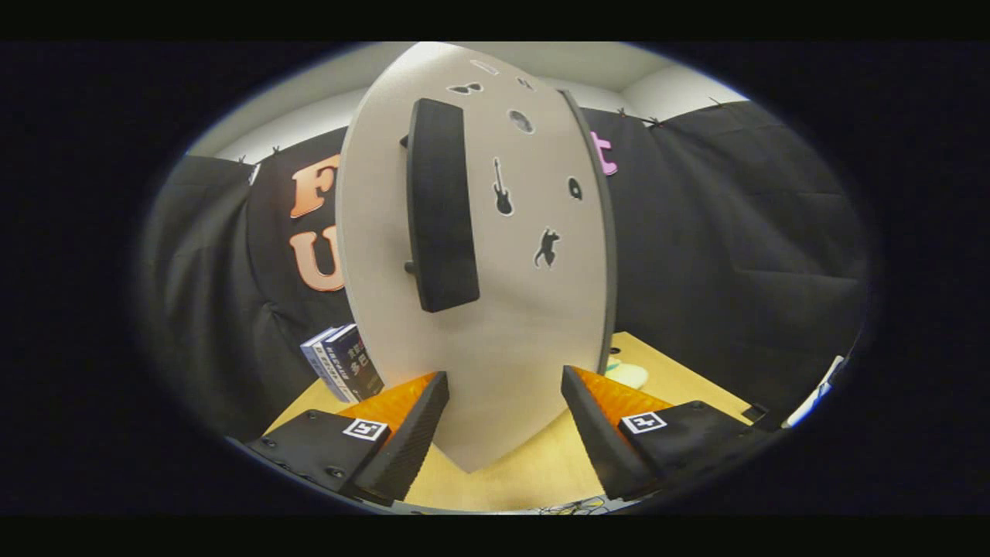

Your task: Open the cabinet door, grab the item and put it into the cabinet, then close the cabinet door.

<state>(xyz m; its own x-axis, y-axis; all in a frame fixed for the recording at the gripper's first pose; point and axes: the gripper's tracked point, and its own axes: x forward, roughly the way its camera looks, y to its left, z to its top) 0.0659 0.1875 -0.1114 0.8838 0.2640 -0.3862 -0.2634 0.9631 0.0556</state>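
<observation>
One gripper view: the gripper (504,433) sits at the bottom centre with its jaws spread wide and nothing held. Straight ahead and above them, in the middle of the frame, stands the pale cabinet door (495,340); its dark handle (441,205) runs upright, upper centre, above and beyond the left finger, so the reach is likely up and forward. Books (343,362) stand on the wooden table (534,472) at lower left, their spine lettering too small to read. Small black stickers (503,188) dot the door.
</observation>
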